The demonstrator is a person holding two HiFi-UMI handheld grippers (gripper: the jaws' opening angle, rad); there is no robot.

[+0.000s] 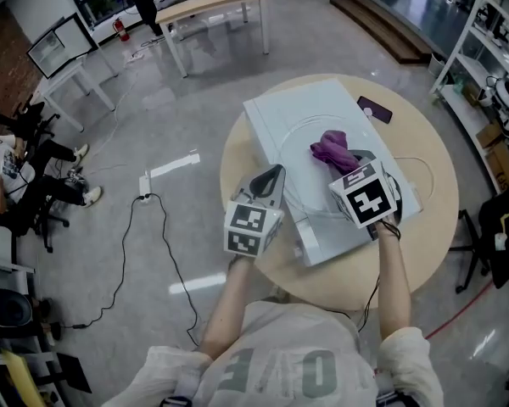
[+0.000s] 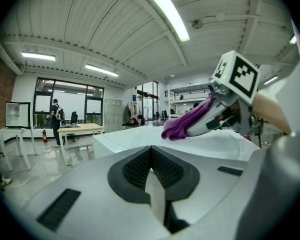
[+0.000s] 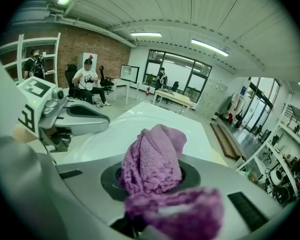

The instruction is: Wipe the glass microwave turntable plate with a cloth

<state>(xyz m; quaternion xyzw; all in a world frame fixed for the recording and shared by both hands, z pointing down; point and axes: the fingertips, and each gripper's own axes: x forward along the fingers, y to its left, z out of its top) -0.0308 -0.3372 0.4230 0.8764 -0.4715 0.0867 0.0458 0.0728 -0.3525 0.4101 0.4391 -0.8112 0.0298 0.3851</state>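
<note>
1. At the far left of the head view, a seated person is by the wall. A cable with a power strip lies on the grey floor between that person and the round tabletop.
2. The left gripper hovers at the near-left side of a white box-shaped appliance that lies flat on the tabletop. In the left gripper view its jaws are clenched together, the dark pads meeting in a line with nothing visible between them.
3. The glass turntable plate lies flat on top of the white appliance. Its rim shows as a faint circle, and the left gripper's tip is near its left edge.
4. A purple knitted cloth sits bunched over the middle of the plate. From the head view I cannot tell whether it touches the glass.
5. The right gripper is on the near-right of the plate, with its jaws grasping the cloth. In the right gripper view the fabric bulges out ahead of the jaws.
6. Further right, a dark phone lies on the tabletop just beside the appliance's far corner.
7. Shelving stands along the right edge.
</note>
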